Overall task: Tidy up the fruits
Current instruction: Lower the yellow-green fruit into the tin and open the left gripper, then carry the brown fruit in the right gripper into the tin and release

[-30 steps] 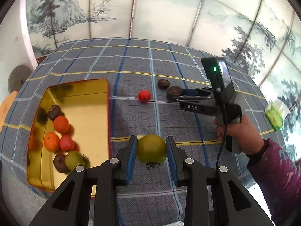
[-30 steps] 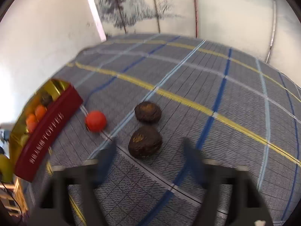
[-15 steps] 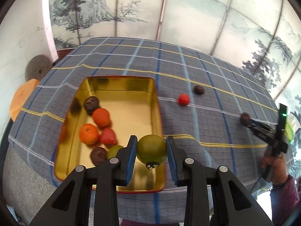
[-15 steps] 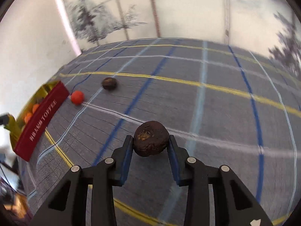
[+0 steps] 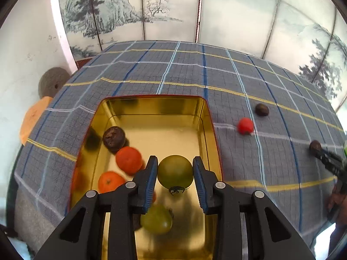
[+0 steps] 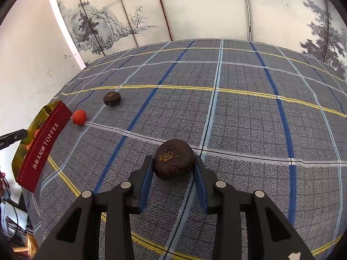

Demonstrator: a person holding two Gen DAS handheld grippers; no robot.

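The green tomato (image 5: 175, 171) hung clamped in the left claw (image 5: 175, 174) above the gold tin (image 5: 207, 117), not yet released. The tin already held several fruits. The right claw (image 6: 173, 170) gripped a dark brown fruit (image 6: 174, 162) above the table (image 6: 249, 119). A red fruit (image 5: 245, 125) and another dark fruit (image 5: 262, 109) lay on the cloth, so the sorting looked over halfway done.

The left gripper (image 5: 175, 178) has carried its green fruit (image 5: 175, 171) over the tin (image 5: 201, 108); the right gripper (image 6: 172, 172) has lifted a brown fruit (image 6: 174, 159).
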